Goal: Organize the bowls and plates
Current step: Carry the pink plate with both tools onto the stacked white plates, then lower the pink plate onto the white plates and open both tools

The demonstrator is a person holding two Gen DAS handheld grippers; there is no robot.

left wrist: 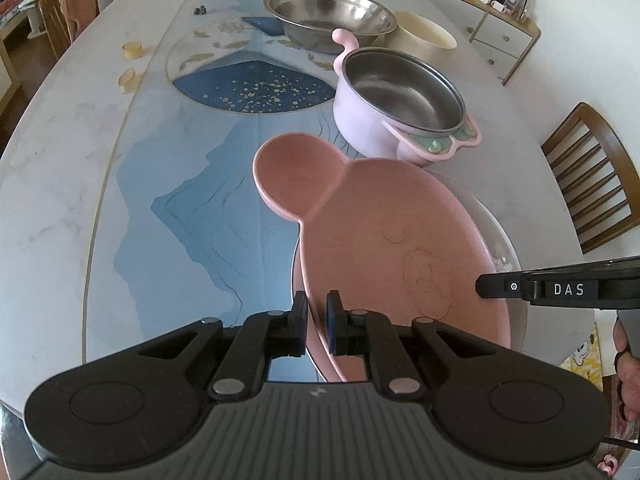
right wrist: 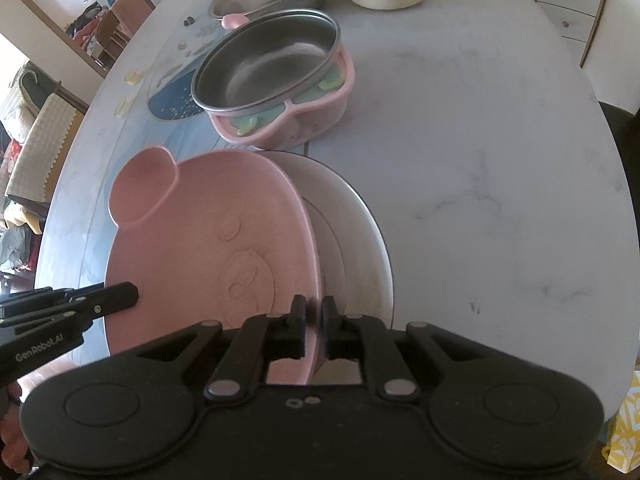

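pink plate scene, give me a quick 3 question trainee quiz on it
1. True or false: both grippers are shut on the rim of the pink plate.
2. What lies directly under the pink plate?
A. the steel basin
B. a white plate
C. the cream bowl
3. Fill in: beyond the pink plate stands a lilac pot with a ____ inner bowl.

Key
1. True. The left gripper and the right gripper each have their jaws closed on the near rim.
2. B, the white plate shows past the pink plate's right edge.
3. Steel: the lilac pot has a bare metal inside.
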